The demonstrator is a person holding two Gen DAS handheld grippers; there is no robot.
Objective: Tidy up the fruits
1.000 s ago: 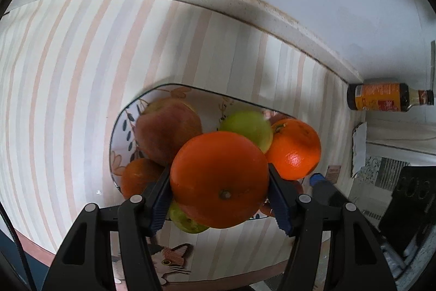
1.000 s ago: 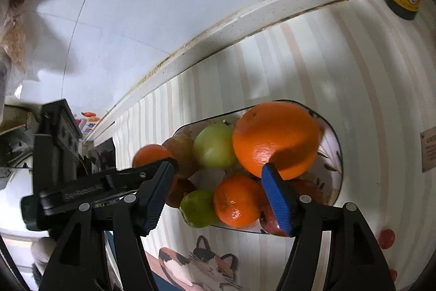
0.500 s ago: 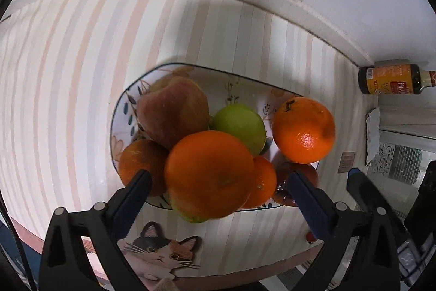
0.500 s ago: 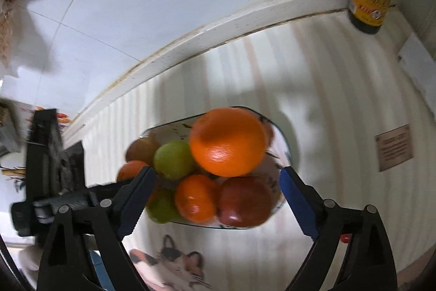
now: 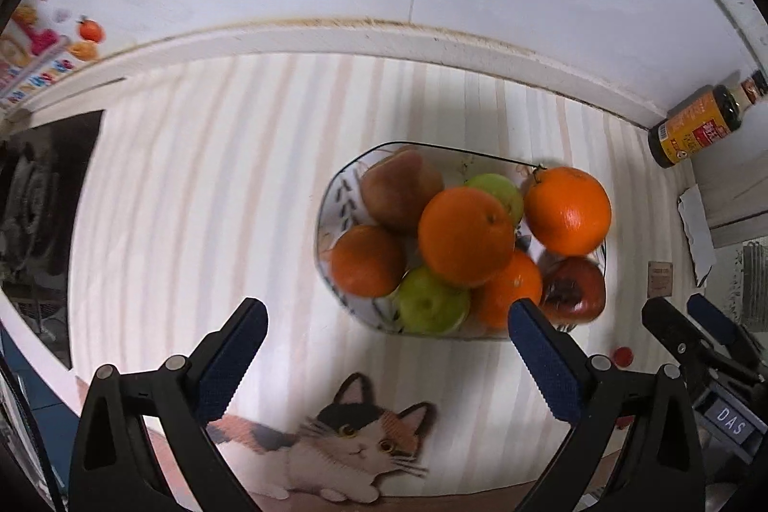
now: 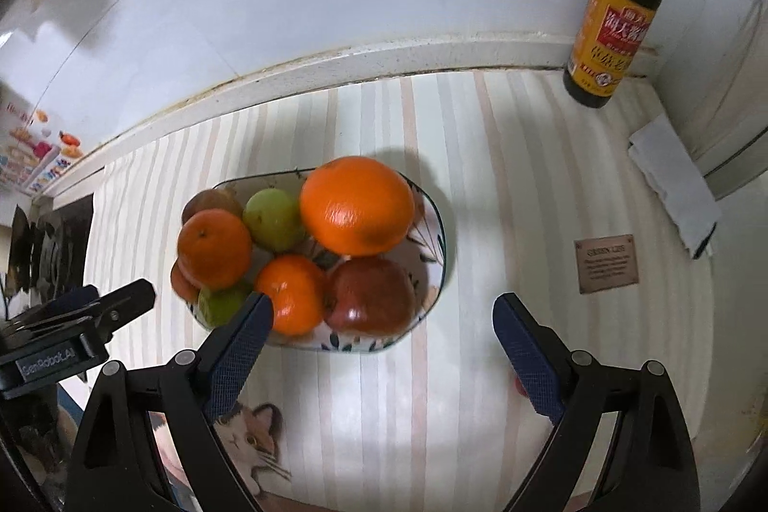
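I have both grippers spread wide and empty: left gripper, right gripper. The fruit bowl lies just ahead of both, ahead-right of the left, ahead-left of the right; neither is clearly nearer

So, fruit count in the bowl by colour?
Bowl contents:
Orange fruits: 4
Green fruits: 2
Reddish-brown fruit: 1
Dark red fruit: 1
Total: 8
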